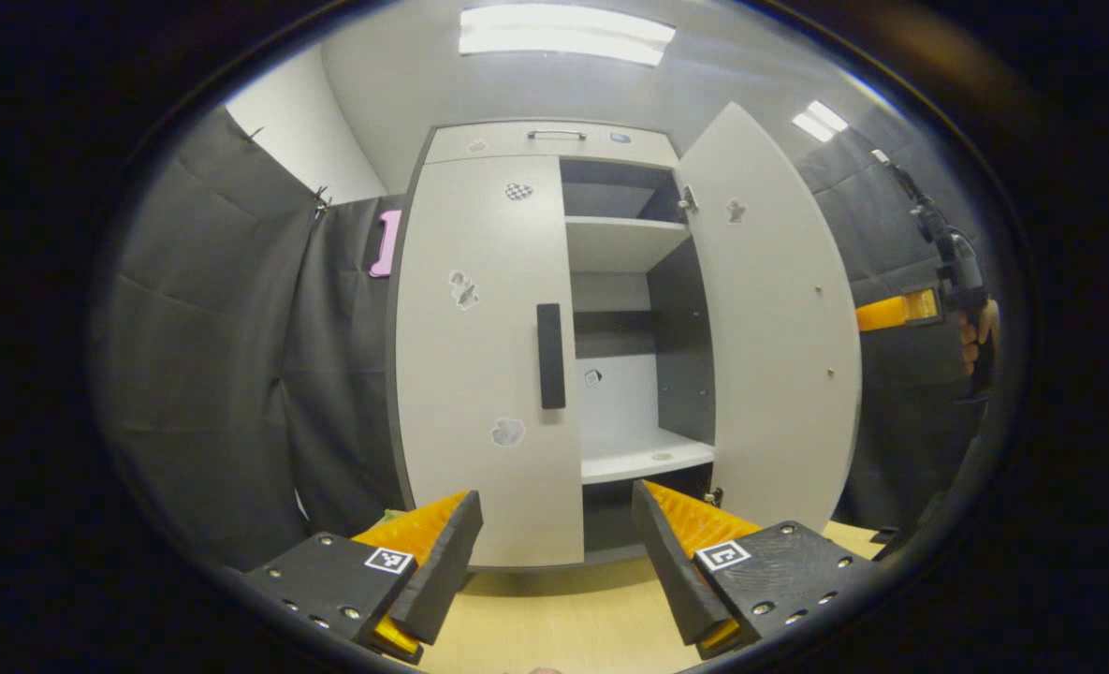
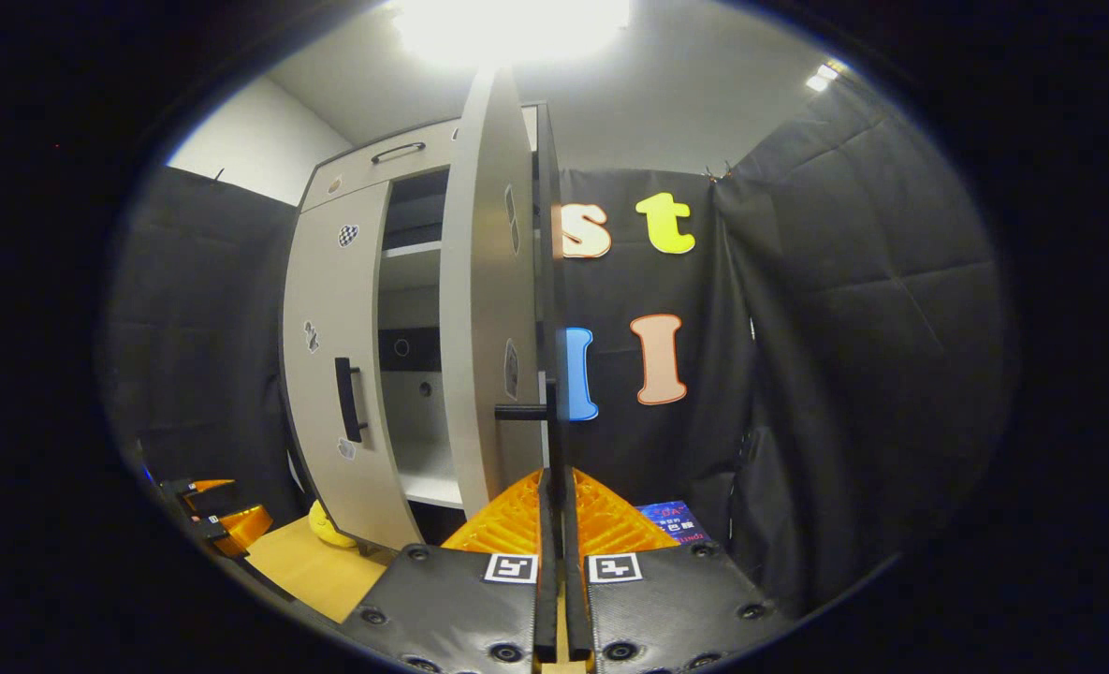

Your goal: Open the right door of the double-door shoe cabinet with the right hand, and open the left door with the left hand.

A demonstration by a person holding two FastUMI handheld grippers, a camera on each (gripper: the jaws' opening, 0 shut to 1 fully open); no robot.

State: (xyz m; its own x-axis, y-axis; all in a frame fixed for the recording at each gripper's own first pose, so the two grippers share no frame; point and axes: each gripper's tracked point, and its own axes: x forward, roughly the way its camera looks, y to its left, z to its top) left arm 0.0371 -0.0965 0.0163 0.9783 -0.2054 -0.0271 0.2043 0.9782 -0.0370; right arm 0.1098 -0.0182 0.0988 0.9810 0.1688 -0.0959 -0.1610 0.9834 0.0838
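The white shoe cabinet [image 1: 479,281] stands straight ahead in the left gripper view. Its left door [image 1: 479,393] is closed, with a black vertical handle [image 1: 551,356] at its inner edge. The right door [image 1: 769,328] is swung wide, baring the shelves [image 1: 624,243]. My left gripper [image 1: 554,562] is open, low in front of the gap and a little short of the handle. In the right gripper view the right door [image 2: 493,281] is edge-on, its handle [image 2: 521,410] sticking out leftward, and my right gripper [image 2: 554,487] is shut on the door's free edge.
A hand [image 1: 980,332] holds the right gripper [image 1: 891,309] at the open door's edge. The cabinet sits on a light wooden surface [image 1: 554,618]. A drawer with a metal handle [image 1: 556,134] tops the cabinet. A yellow object [image 2: 329,529] lies by its base, and black cloth walls [image 1: 236,374] stand close around.
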